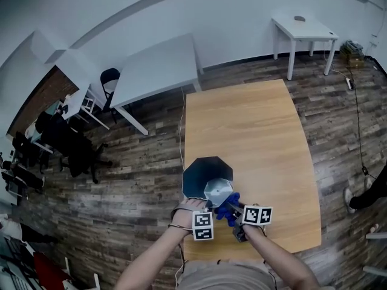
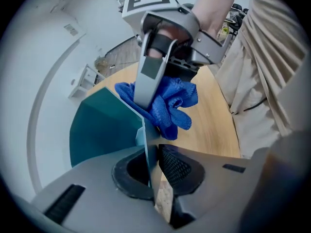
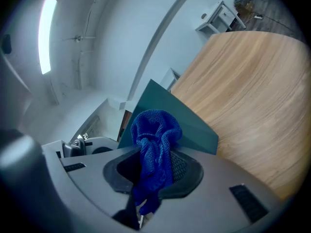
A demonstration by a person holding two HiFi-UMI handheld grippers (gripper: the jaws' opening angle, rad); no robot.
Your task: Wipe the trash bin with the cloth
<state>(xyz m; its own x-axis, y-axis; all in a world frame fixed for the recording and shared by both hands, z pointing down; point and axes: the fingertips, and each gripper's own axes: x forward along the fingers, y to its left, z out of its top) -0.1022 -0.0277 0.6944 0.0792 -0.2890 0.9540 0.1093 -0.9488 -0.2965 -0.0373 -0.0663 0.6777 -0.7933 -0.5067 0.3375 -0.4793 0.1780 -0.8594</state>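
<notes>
- Clamps the left gripper (image 2: 153, 166) on the thin rim wall of the trash bin (image 2: 102, 125), fingers almost together with only that wall between them.
- Aims it steeply down over the bin's near rim, left hand (image 1: 186, 213) just left of that rim.
- Stands mouth up, as far as the head view tells, on the desk (image 1: 242, 125), whose near left corner lies closest to the bin.
- Looks like light, stiff, smooth plastic, likely to slide or tip under a sideways push. Best pinned at the rim, close to the wall being wiped.
- Presses the cloth (image 2: 170, 103), blue and bunched, on the bin's outer wall just right of the pinched rim.
- Looks soft, limp and easy to drag loose. Best pinched deep across a thick fold, with a wad left proud.
- Grips that wad in the right gripper (image 3: 153, 166), fingers tight on it, the loose end trailing back between them.
- Lies nearly level, pointing at the bin's near wall, right hand (image 1: 257, 229) just right of the bin.
</notes>
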